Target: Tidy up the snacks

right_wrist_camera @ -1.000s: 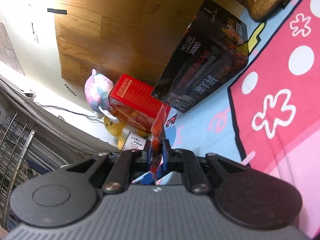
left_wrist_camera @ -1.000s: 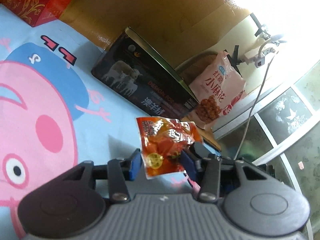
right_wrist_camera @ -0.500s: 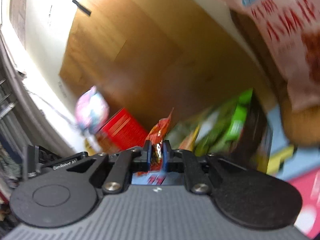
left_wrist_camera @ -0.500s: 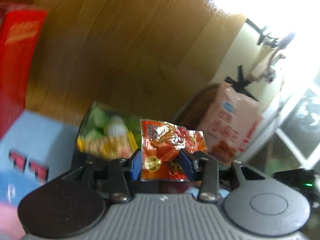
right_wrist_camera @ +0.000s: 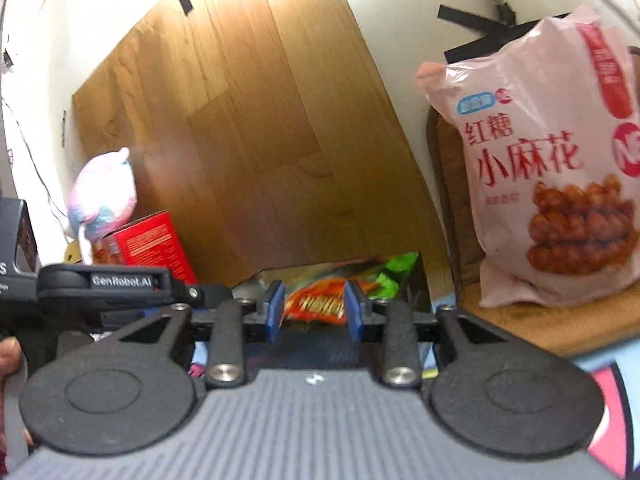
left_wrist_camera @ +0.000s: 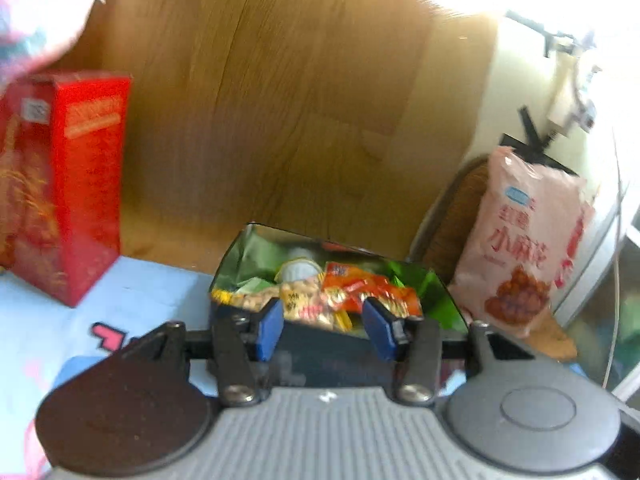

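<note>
A black open-topped box (left_wrist_camera: 332,344) with green lining stands on the cartoon mat and holds several snack packets. An orange-red packet (left_wrist_camera: 372,292) lies on top of them, beside a yellow one (left_wrist_camera: 304,300). My left gripper (left_wrist_camera: 324,330) hovers at the box's near wall. Its jaws are opening, with nothing pressed between the blue pads (left_wrist_camera: 270,330). In the right wrist view the right gripper (right_wrist_camera: 315,316) is just before the same box (right_wrist_camera: 420,280), jaws also opening. A blurred red packet (right_wrist_camera: 316,302) shows in the gap, clear of both pads.
A large pink snack bag (right_wrist_camera: 552,184) leans upright on a wooden tray (right_wrist_camera: 600,328) right of the box. A red carton (left_wrist_camera: 68,184) and a plush toy (right_wrist_camera: 104,196) stand at the left. A wooden board (left_wrist_camera: 280,100) leans against the wall behind. A hand (right_wrist_camera: 8,360) holds the left gripper.
Both grippers rose and rolled level while swinging over to the box. Each was shut on a red packet; now their jaws have parted and no packet is gripped.
</note>
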